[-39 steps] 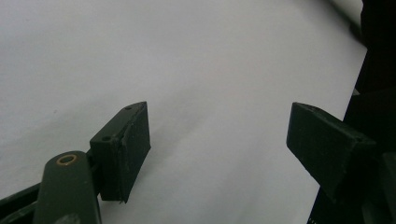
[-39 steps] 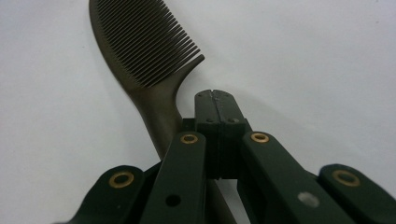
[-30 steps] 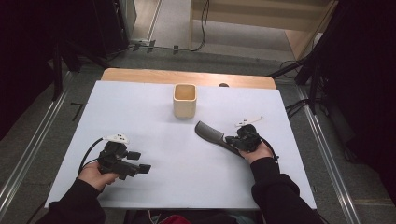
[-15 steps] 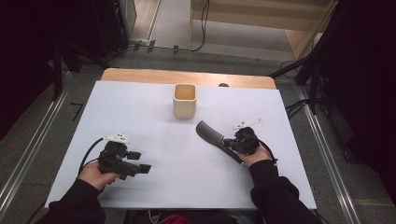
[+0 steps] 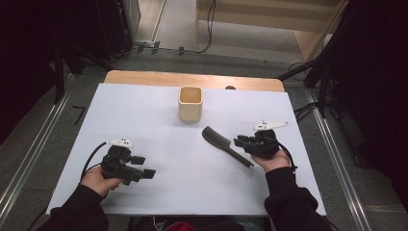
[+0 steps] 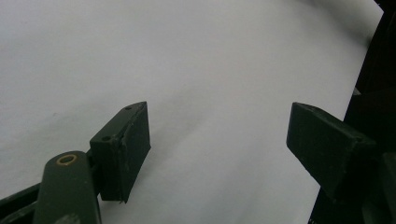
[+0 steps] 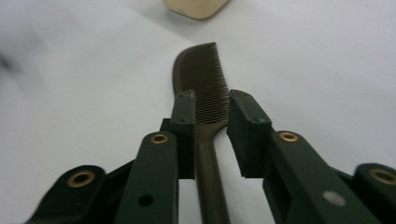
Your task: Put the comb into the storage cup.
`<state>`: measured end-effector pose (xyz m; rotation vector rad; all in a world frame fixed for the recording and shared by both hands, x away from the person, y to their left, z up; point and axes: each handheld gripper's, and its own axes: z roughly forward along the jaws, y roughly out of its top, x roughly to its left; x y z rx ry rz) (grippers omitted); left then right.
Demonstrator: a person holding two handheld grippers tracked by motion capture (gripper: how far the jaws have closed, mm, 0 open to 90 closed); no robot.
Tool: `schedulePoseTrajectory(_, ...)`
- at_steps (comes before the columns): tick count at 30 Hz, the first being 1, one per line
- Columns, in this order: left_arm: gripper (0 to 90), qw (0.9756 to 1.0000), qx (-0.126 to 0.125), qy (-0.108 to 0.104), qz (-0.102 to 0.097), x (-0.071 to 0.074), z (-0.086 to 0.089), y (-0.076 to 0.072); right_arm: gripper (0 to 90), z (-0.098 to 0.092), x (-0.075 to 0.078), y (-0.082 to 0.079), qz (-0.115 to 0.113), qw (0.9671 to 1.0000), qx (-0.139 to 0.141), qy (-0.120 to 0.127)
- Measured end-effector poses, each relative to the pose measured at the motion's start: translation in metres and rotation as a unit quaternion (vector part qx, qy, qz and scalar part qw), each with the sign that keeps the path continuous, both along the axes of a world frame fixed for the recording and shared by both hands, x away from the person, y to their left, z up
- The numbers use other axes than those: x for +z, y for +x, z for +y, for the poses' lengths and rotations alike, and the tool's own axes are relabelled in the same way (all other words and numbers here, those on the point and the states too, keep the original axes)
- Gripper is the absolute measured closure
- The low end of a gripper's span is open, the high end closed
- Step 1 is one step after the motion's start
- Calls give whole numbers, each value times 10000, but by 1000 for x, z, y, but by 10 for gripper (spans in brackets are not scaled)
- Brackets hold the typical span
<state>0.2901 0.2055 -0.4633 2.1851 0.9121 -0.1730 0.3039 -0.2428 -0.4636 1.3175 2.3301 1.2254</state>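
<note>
Right gripper (image 7: 210,135) straddles comb (image 7: 205,93) flat on table (image 5: 159,110) near cup (image 5: 190,103); jaws slightly apart, not pinching. Likely grasp: lower, centre on neck, squeeze evenly. Left gripper (image 6: 217,140) spread wide, idle.

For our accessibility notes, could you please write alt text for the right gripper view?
A dark comb lies on a white table between the right gripper's two black jaws, which straddle it near where teeth meet handle.

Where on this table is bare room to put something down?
Free: the whole far-left part beside the wooden cup, and the near middle between the left claw and the comb. Crowded: near right, where the right claw straddles the comb.
</note>
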Motion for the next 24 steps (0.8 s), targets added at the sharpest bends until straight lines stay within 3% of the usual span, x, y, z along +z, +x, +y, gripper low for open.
schedulePoseTrajectory(6, 220, 10000, 3, -1, 4, 0, 0, 0, 513, 1, 4, -11, -40, 9995, 208, 223)
schedulePoseTrajectory(13, 221, 10000, 4, -4, 1, 0, 0, 0, 386, 4, 2, -23, -76, 9989, 389, 258)
schedulePoseTrajectory(24, 221, 10000, 8, 2, 0, 0, 0, 0, 341, -1, -1, -39, -139, 9983, 446, 342)
